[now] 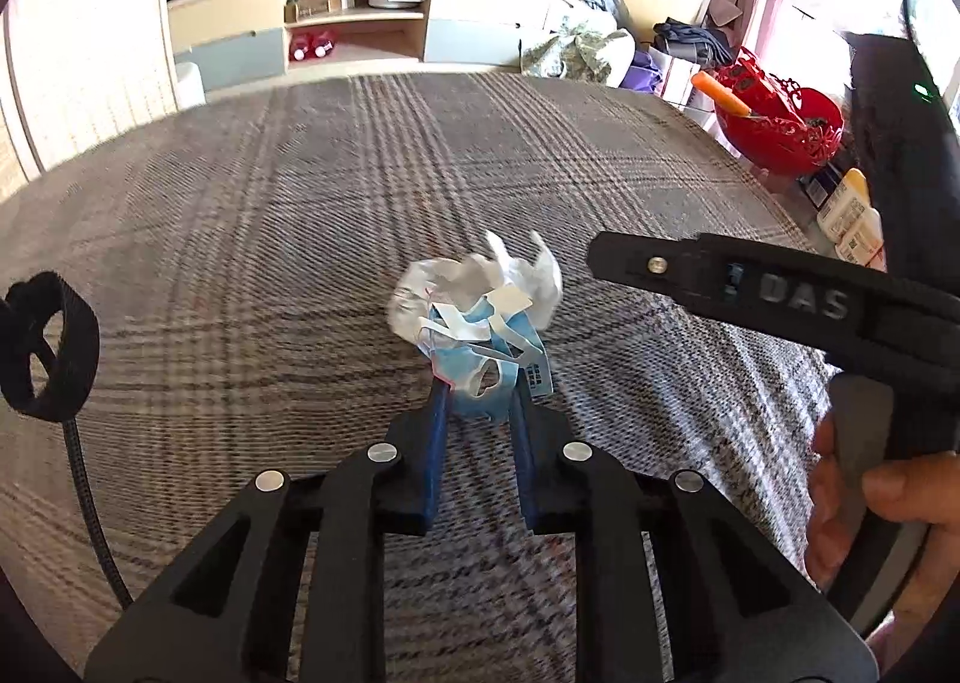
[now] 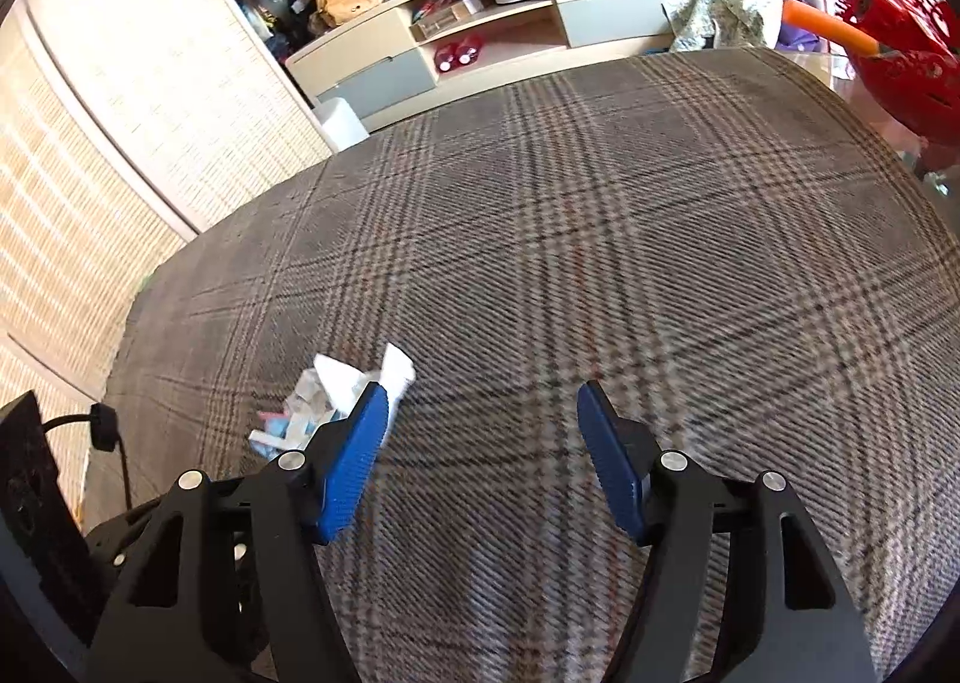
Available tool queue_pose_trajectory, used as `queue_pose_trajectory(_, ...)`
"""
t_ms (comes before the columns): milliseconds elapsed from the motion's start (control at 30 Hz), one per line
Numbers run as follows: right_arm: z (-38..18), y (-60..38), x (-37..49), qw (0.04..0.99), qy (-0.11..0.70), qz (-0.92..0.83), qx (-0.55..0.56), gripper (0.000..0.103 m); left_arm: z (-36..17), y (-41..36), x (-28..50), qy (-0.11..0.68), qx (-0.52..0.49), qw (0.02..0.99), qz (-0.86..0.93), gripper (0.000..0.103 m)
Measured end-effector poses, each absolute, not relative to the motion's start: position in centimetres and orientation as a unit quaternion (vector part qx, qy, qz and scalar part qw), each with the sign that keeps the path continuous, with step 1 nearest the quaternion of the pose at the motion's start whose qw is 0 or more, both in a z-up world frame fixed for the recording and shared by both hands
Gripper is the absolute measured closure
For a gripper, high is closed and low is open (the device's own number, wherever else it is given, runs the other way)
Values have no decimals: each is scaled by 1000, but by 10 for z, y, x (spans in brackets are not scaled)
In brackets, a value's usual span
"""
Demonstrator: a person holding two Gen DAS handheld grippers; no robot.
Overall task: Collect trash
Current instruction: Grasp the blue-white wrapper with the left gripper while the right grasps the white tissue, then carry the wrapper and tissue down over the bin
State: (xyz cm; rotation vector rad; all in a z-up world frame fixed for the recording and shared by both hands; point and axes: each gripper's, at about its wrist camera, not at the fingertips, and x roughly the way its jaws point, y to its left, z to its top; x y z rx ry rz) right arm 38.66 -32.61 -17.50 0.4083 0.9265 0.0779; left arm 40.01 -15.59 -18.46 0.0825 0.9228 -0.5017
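A crumpled wad of trash (image 1: 480, 323) — white tissue and pale blue scraps — is clamped at its near end between the blue pads of the left hand-held gripper (image 1: 480, 401), with the rest lying just ahead of the fingertips on the plaid blanket (image 1: 300, 203). The right hand-held gripper (image 2: 480, 413) is held apart over bare blanket with nothing between its pads — the trash is seen just beyond its left finger (image 2: 354, 461). A red basket (image 1: 780, 125) is seen far ahead to the right.

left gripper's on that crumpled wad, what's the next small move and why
Probably lift the left gripper straight up a little. Its blue fingers pinch the wad of paper and plastic trash on the plaid cloth; the right gripper is open and empty.
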Motion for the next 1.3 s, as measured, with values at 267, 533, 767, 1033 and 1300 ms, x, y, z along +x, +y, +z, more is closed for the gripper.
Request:
queue_pose_trajectory(267,-183,-295,405,871,451,61,184,38,-175,-130,401,438,51,873,-210,85)
queue_pose_trajectory(533,-182,-267,409,867,460,95,165,81,-169,-108,395,432,57,880,-190,85)
queue_pose_trajectory(767,-156,-260,376,879,444,99,140,89,-160,-94,378,434,59,881,-179,85)
queue_pose_trajectory(1033,-127,-259,316,886,438,89,127,89,-140,-85,322,421,67,887,-177,85)
queue_pose_trajectory(1300,-106,-256,226,891,430,83,117,89,-120,-67,242,417,49,891,-174,85)
